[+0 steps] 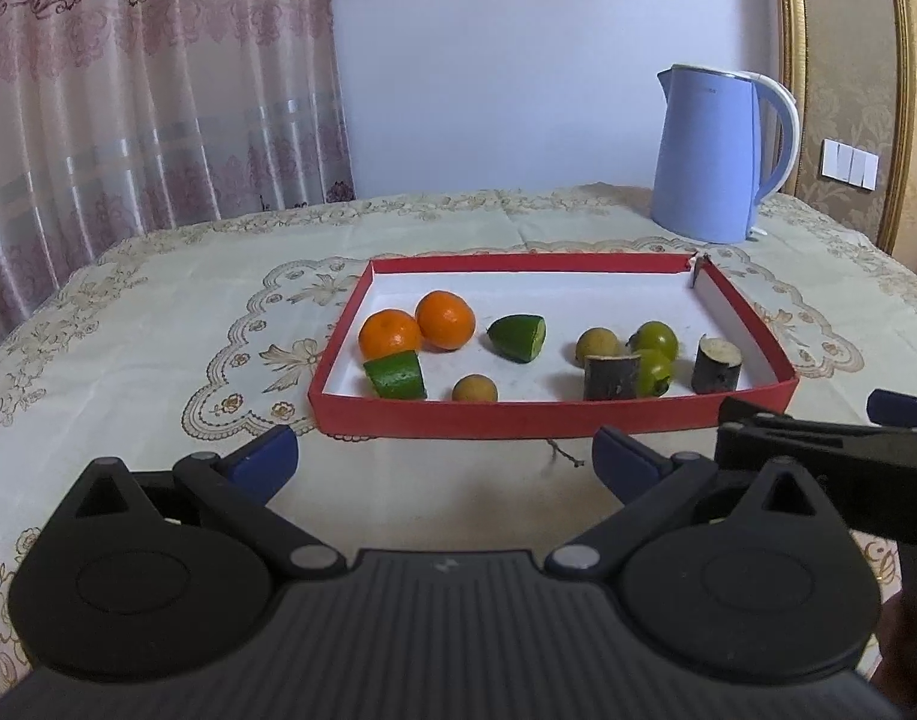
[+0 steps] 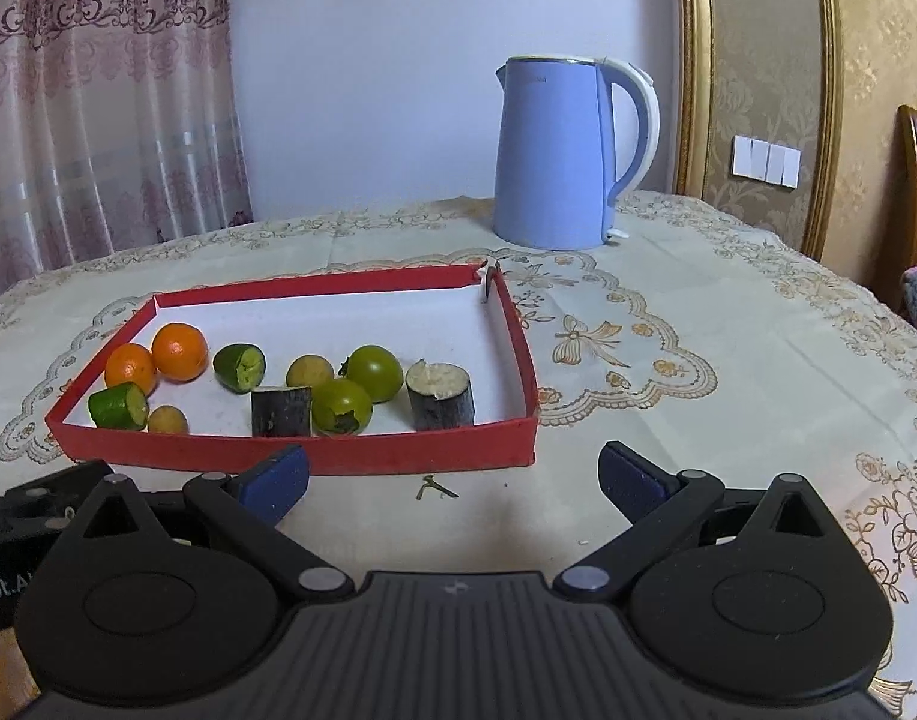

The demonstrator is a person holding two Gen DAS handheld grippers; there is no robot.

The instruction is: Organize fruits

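Observation:
A red shallow tray [image 1: 518, 417] [image 2: 314, 453] with a white floor holds the fruit. Two oranges [image 1: 419, 324] [image 2: 158, 357] sit at its left, with two green cut pieces [image 1: 395, 375] [image 1: 518, 337], two small yellow-brown fruits [image 1: 475, 389] [image 1: 598, 343], two green tomatoes [image 1: 656, 339] [image 2: 371, 372] and two dark cut stalk pieces [image 1: 610, 376] [image 2: 440, 396]. My left gripper [image 1: 446, 459] is open and empty just before the tray's near wall. My right gripper [image 2: 452, 477] is open and empty, at the tray's near right corner.
A blue electric kettle [image 1: 713, 153] [image 2: 557, 153] stands behind the tray on the embroidered tablecloth [image 1: 158, 330]. A small twig [image 2: 434, 487] lies before the tray. A curtain hangs at the back left, a gold frame and wall switch at the right.

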